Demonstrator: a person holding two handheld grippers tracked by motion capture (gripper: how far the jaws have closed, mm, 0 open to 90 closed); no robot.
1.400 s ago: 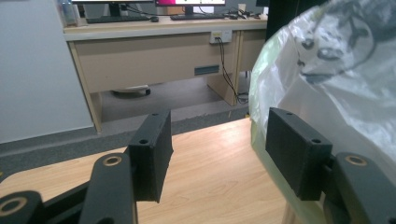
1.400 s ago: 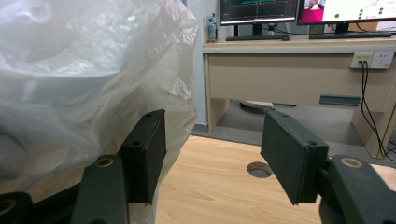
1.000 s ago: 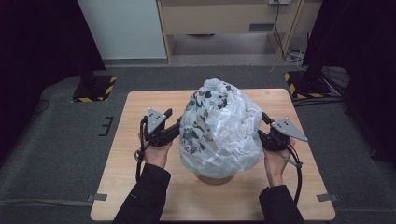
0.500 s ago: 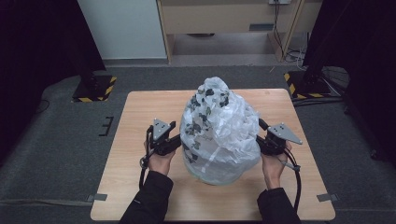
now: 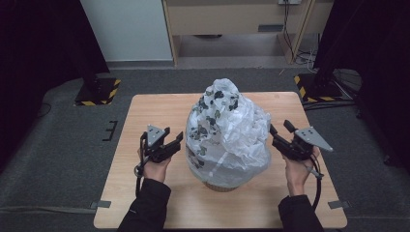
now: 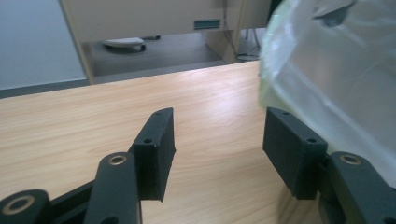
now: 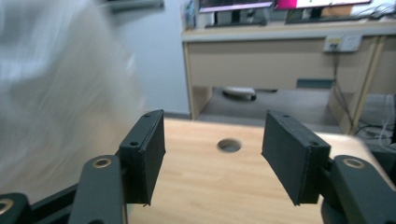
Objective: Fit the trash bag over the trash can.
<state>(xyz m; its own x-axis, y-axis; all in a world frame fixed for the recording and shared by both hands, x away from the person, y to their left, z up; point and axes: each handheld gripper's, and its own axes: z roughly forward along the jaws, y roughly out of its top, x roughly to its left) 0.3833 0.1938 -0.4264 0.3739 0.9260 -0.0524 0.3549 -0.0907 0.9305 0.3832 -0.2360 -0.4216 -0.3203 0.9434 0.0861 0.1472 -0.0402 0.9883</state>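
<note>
High view: plastic bag (image 5: 227, 137) draped over basket on counter (image 5: 145, 111) — covering looks done; both tools (image 5: 167, 145) (image 5: 278, 140) apart, empty.

Left gripper (image 5: 178, 140), right gripper (image 5: 273, 135): jaws apart.

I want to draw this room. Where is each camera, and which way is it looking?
High view: above the person's side, looking forward and down at the table; forearms, left gripper, right gripper.
Left gripper view: on the left gripper, low, facing across the table; open jaws beside the plastic bag.
Right gripper view: on the right gripper, facing a desk; open jaws.
All share the bag and table.
</note>
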